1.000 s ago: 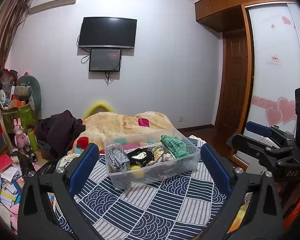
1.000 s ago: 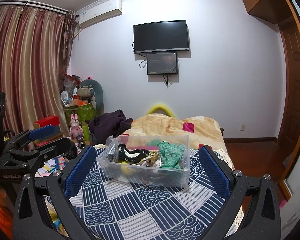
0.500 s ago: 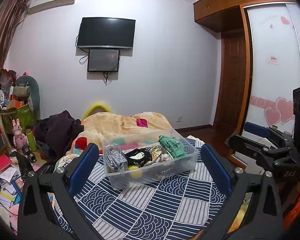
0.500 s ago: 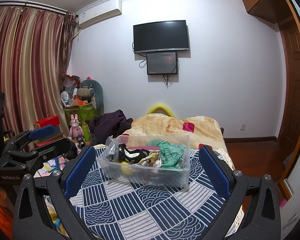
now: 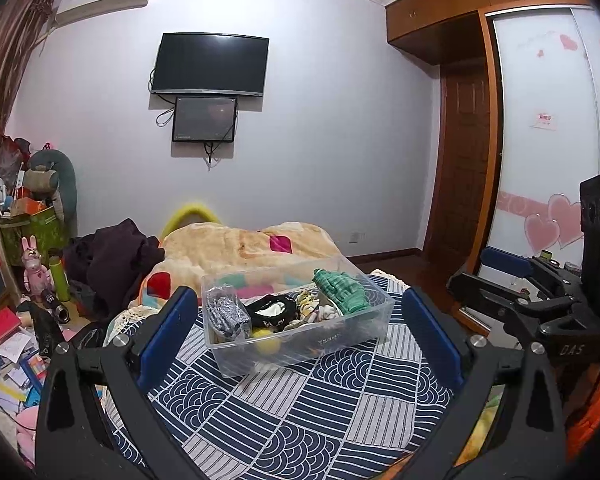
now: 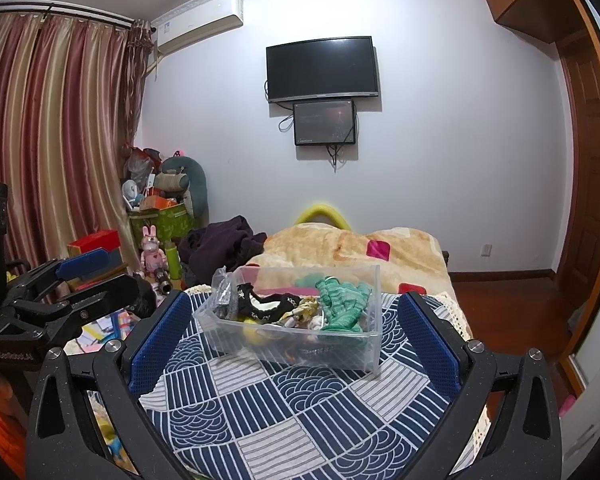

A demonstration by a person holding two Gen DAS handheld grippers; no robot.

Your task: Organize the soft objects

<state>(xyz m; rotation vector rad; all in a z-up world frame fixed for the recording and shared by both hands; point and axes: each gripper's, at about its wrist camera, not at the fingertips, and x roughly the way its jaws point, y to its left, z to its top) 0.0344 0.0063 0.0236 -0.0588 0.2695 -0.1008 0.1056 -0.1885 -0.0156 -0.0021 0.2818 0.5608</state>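
Note:
A clear plastic bin (image 5: 320,340) stands on the blue patterned cloth (image 5: 300,408); it also shows in the right wrist view (image 6: 340,348). It holds soft things: a green knit piece (image 5: 340,288) (image 6: 342,304), a grey patterned piece in a bag (image 5: 226,312) (image 6: 222,292), a black fabric item (image 5: 270,308) (image 6: 268,306), pale scrunched cloth (image 5: 316,308) and a yellow ball (image 5: 269,344) (image 6: 251,332). My left gripper (image 5: 298,332) is open and empty, held back from the bin. My right gripper (image 6: 294,340) is open and empty, also short of the bin.
A beige blanket (image 5: 240,248) lies behind the bin. Dark clothes (image 5: 112,256) are heaped to its left. Toys, books and boxes (image 5: 16,320) clutter the floor on the left. A wardrobe with heart stickers (image 5: 548,160) stands at the right.
The left wrist view has drifted slightly; the bin sits a touch lower and left in it. Both grippers stay open and the bin's contents have not moved.

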